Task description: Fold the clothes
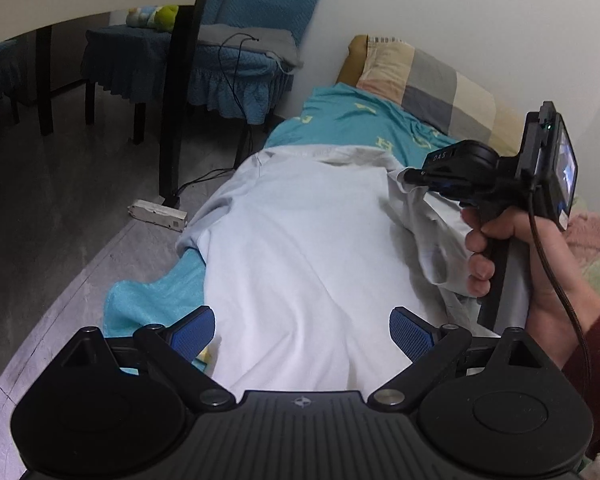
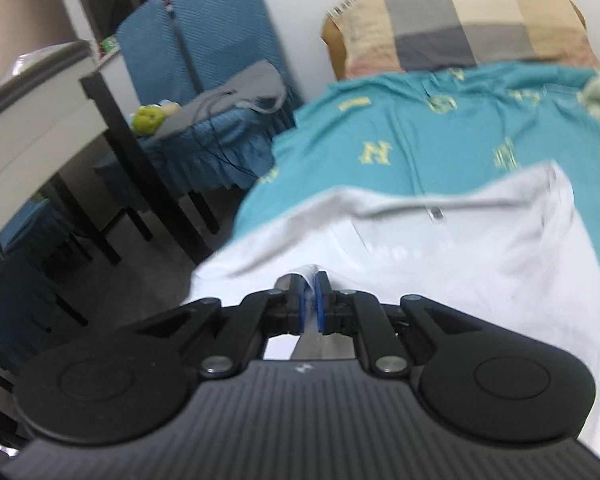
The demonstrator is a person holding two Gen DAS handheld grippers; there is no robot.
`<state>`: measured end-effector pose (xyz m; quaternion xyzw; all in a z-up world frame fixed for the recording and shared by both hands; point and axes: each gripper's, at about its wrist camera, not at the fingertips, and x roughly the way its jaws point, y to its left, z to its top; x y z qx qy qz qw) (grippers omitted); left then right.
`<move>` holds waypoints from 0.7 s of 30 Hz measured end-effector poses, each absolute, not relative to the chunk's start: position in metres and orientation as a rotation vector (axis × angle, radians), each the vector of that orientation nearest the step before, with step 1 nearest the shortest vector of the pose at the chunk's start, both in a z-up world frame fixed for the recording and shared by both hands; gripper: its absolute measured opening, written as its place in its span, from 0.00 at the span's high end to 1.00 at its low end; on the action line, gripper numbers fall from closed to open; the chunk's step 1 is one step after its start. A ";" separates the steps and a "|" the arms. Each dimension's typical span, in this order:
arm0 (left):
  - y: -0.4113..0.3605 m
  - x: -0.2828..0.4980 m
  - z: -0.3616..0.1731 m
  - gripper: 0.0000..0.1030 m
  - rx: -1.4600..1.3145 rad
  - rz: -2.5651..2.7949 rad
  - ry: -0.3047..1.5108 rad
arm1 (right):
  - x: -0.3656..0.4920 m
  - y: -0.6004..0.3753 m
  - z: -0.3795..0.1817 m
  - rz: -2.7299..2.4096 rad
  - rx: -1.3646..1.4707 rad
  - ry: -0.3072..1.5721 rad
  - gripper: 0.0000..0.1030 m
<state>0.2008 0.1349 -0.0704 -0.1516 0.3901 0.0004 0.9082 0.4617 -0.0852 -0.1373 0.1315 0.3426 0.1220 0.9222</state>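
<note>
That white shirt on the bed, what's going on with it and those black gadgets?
A person is folding the white shirt, which lies on a teal sheet, using a handheld gripper in each hand. The right gripper is shut on a fold of the shirt's cloth. The left gripper hangs open over the shirt, gripping nothing. The fold isn't finished.

Shirt (image 1: 300, 248): lies along the bed, on my sheet (image 1: 340, 120), near its left edge.
Pillow (image 1: 420, 76): at the head end, beyond the shirt.
Chair (image 1: 204, 60): left of the bed.
</note>
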 end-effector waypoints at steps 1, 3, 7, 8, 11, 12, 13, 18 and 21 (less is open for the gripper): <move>0.132 0.202 -0.072 0.07 -0.308 -0.007 0.809 | 0.457 -0.088 -0.139 0.254 0.263 0.709 0.68; 0.126 0.203 -0.075 0.07 -0.297 -0.022 0.814 | 0.440 -0.094 -0.137 0.276 0.252 0.698 0.42; 0.110 0.200 -0.074 0.07 -0.250 -0.053 0.805 | 0.378 -0.120 -0.111 0.295 0.265 0.655 0.36; 0.106 0.198 -0.072 0.07 -0.238 -0.062 0.800 | 0.361 -0.128 -0.103 0.296 0.272 0.647 0.36; 0.093 0.186 -0.068 0.07 -0.210 -0.100 0.785 | 0.297 -0.154 -0.082 0.263 0.300 0.641 0.36; 0.089 0.181 -0.067 0.07 -0.200 -0.113 0.780 | 0.272 -0.163 -0.077 0.251 0.306 0.645 0.36; 0.084 0.177 -0.065 0.08 -0.191 -0.126 0.776 | 0.248 -0.172 -0.072 0.239 0.312 0.648 0.36; 0.050 0.138 -0.063 0.09 -0.119 -0.266 0.777 | 0.134 -0.209 -0.064 0.173 0.315 0.698 0.36; 0.023 0.116 -0.065 0.10 -0.050 -0.396 0.798 | 0.087 -0.235 -0.070 0.097 0.376 0.684 0.36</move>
